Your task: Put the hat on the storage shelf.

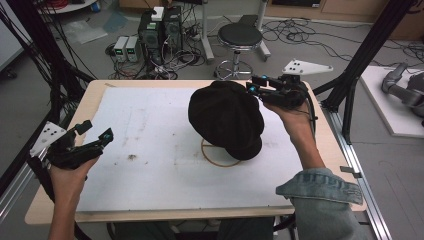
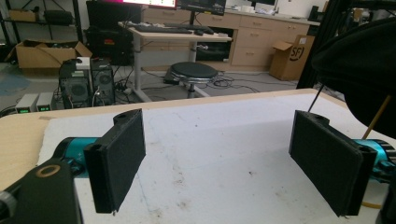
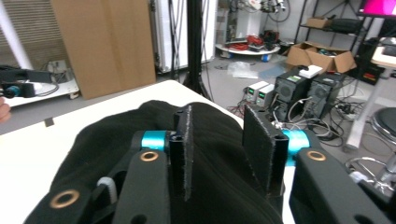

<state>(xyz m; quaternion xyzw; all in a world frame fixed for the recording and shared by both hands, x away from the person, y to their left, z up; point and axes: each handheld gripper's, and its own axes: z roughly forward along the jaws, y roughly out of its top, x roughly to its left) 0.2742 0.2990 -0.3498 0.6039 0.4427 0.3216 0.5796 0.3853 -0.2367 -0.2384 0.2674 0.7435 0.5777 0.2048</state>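
Observation:
A black cap [image 1: 227, 120] sits on a wooden stand with a ring base [image 1: 212, 158] in the middle of the white mat [image 1: 150, 170]. My right gripper [image 1: 253, 85] is at the cap's far right edge, pointing left. In the right gripper view its jaws [image 3: 217, 119] stand partly apart, with a gap between the pads and the cap's fabric [image 3: 107, 140] just below and beyond them; the pads do not press on it. My left gripper [image 1: 96, 130] hovers over the mat's left side, wide open and holding nothing [image 2: 219, 123]. The cap [image 2: 364, 56] and a stand rod [image 2: 376, 116] show at its right.
The mat covers most of a wooden table [image 1: 55, 210]. Black frame posts [image 1: 370, 45] rise at the right and left. Behind the table stand a round stool [image 1: 240, 37], computer towers [image 1: 160, 30] and loose cables on the floor.

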